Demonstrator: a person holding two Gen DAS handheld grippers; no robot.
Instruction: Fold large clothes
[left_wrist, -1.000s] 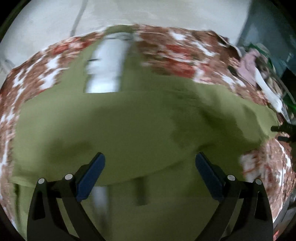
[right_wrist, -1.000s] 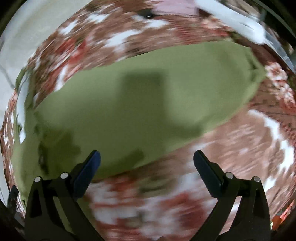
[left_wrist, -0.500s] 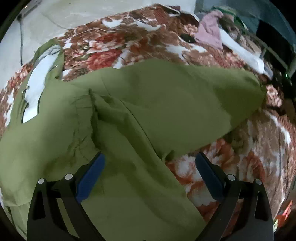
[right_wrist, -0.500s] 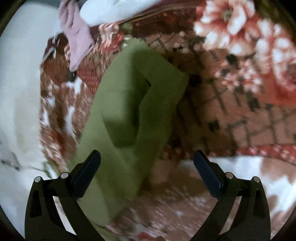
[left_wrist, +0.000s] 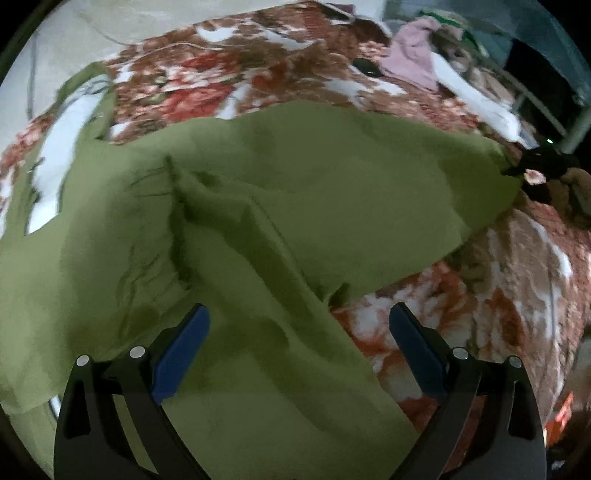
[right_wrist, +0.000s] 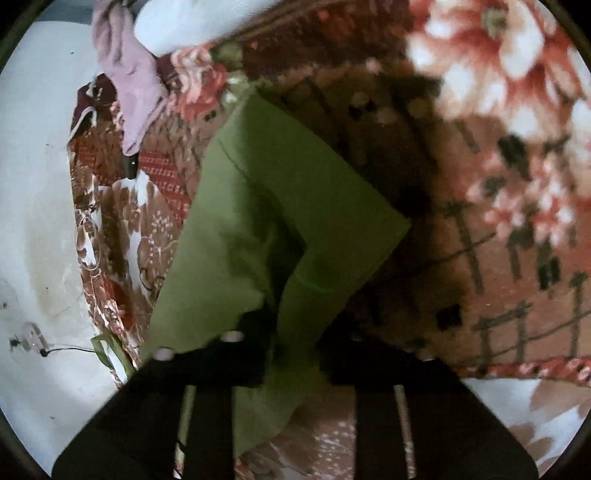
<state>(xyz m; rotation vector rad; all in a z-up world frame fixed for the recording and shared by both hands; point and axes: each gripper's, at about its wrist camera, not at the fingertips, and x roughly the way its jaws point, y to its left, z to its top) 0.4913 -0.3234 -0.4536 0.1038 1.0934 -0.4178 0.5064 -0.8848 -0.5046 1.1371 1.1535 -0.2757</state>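
An olive green garment (left_wrist: 303, 206) lies spread and creased on a floral blanket (left_wrist: 491, 295). My left gripper (left_wrist: 298, 334) is open and empty, hovering over the garment's near folds. In the right wrist view my right gripper (right_wrist: 291, 350) is shut on the garment's end (right_wrist: 280, 221), its fingers closed around the cloth. The right gripper also shows at the far right of the left wrist view (left_wrist: 535, 173), at the garment's far corner.
A pink cloth (left_wrist: 410, 55) and a white cloth (left_wrist: 476, 99) lie at the blanket's far side, also in the right wrist view (right_wrist: 129, 74). A small black object (left_wrist: 365, 66) lies near them. Pale floor (right_wrist: 33, 221) borders the blanket.
My right gripper has closed on the end of the green garment; it was open before. The left view has shifted slightly nearer over the garment.
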